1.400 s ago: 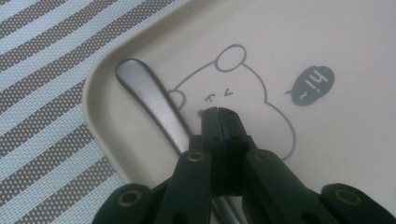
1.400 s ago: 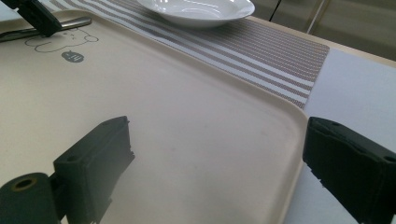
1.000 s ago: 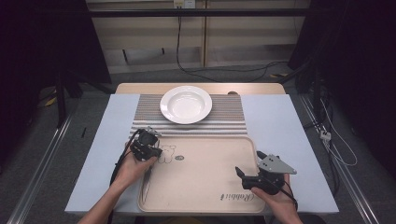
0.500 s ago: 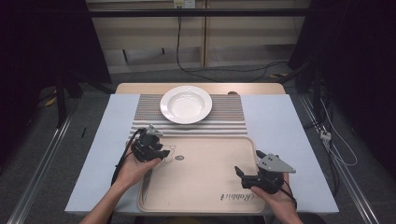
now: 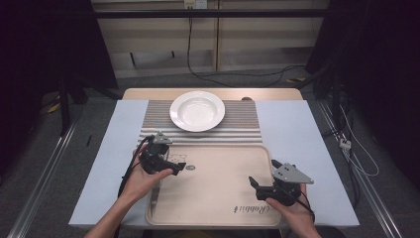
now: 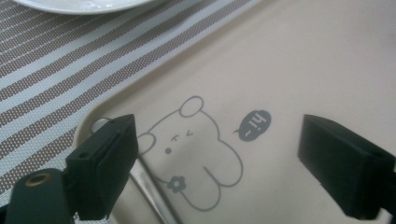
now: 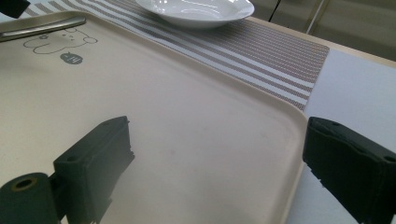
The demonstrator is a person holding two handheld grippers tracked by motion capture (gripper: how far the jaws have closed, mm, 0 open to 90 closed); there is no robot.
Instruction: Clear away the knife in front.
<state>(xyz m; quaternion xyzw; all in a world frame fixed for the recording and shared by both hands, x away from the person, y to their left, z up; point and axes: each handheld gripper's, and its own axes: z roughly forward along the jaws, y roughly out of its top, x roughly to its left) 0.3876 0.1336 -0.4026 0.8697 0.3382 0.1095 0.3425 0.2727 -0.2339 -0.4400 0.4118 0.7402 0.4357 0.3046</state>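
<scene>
A beige tray (image 5: pixel 218 198) with a bear drawing (image 6: pixel 196 149) lies at the table's near middle. A silver utensil (image 5: pixel 154 193) rests along its left side; its handle (image 6: pixel 152 193) runs under my left jaw. My left gripper (image 5: pixel 179 166) hovers open over the tray's far left corner, above the bear, holding nothing (image 6: pixel 224 158). My right gripper (image 5: pixel 256 187) is open low over the tray's near right part, its jaws straddling the tray's right rim (image 7: pixel 222 163). A white plate (image 5: pixel 196 111) sits on a striped mat (image 5: pixel 237 124) beyond the tray.
A pale blue cloth (image 5: pixel 297 139) covers the table on both sides of the tray and mat. The table's far wooden edge (image 5: pixel 267 93) lies behind the plate. Dark floor and cables surround the table.
My left gripper has shifted slightly toward the near side and right, over the tray's corner. The right gripper has barely moved.
</scene>
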